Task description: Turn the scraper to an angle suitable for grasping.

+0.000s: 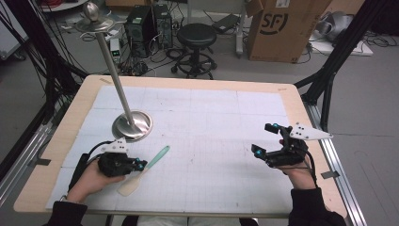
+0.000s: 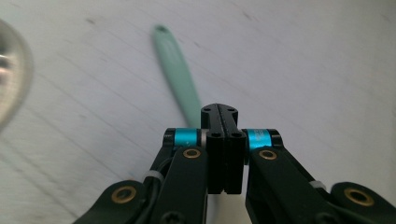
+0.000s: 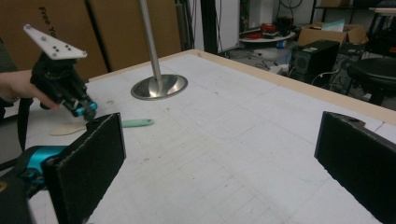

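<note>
1. Spatula (image 1: 147, 168), mint-green handle, pale cream blade, lies flat on the white mat (image 1: 211, 141) at near left. Handle points far-right, blade toward the near edge.
2. Left gripper (image 1: 139, 164) sits over the spatula's middle, where handle meets blade. Jaws pressed together; in the left gripper view (image 2: 225, 114) the green handle runs out from behind the closed tips. Whether the jaws pinch the spatula or merely rest over it cannot be told.
3. Right gripper (image 1: 266, 139) held well apart at near right, jaws spread wide, nothing between them (image 3: 219, 158).
4. Steel stand (image 1: 132, 125), round base and tall pole, just beyond the left hand (image 1: 91, 181).
</note>
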The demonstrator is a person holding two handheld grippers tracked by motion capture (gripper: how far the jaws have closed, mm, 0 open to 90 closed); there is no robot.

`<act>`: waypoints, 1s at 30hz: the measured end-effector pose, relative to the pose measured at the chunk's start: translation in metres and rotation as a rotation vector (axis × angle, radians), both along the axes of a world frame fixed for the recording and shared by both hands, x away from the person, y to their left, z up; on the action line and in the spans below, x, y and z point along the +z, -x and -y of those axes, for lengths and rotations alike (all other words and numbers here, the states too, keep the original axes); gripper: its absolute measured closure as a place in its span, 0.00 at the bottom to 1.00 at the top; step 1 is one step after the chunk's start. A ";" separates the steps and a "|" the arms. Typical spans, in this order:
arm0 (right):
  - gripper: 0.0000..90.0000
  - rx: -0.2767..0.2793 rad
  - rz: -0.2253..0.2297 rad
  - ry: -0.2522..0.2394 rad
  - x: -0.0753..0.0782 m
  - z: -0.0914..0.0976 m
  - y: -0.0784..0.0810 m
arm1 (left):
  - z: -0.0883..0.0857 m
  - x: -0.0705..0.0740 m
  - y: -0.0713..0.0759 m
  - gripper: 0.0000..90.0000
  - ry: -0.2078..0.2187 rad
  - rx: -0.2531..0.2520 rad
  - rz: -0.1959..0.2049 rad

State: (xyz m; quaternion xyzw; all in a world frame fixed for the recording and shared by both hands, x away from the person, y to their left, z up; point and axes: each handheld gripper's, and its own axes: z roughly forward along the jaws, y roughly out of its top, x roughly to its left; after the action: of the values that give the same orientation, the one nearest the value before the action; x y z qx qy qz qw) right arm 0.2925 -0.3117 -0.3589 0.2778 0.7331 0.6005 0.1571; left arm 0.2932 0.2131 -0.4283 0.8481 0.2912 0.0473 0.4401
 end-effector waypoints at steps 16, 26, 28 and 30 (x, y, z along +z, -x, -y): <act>0.01 0.016 -0.002 0.007 -0.002 -0.003 -0.003 | 0.039 -0.015 -0.041 1.00 -0.097 0.178 0.025; 0.01 0.013 -0.006 0.000 -0.001 -0.001 -0.004 | 0.057 -0.012 -0.031 1.00 -0.187 0.073 0.108; 0.01 0.013 -0.006 0.000 -0.001 -0.001 -0.003 | 0.058 -0.012 -0.029 1.00 -0.181 0.042 0.108; 0.01 0.008 -0.008 -0.005 -0.001 0.001 -0.004 | 0.062 -0.012 -0.025 1.00 -0.175 -0.004 0.111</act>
State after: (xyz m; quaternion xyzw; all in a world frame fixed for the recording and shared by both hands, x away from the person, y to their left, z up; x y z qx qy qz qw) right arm 0.2965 -0.3128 -0.3601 0.2775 0.7333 0.6020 0.1513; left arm 0.3178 0.1514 -0.4400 0.8800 0.2595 0.1185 0.3798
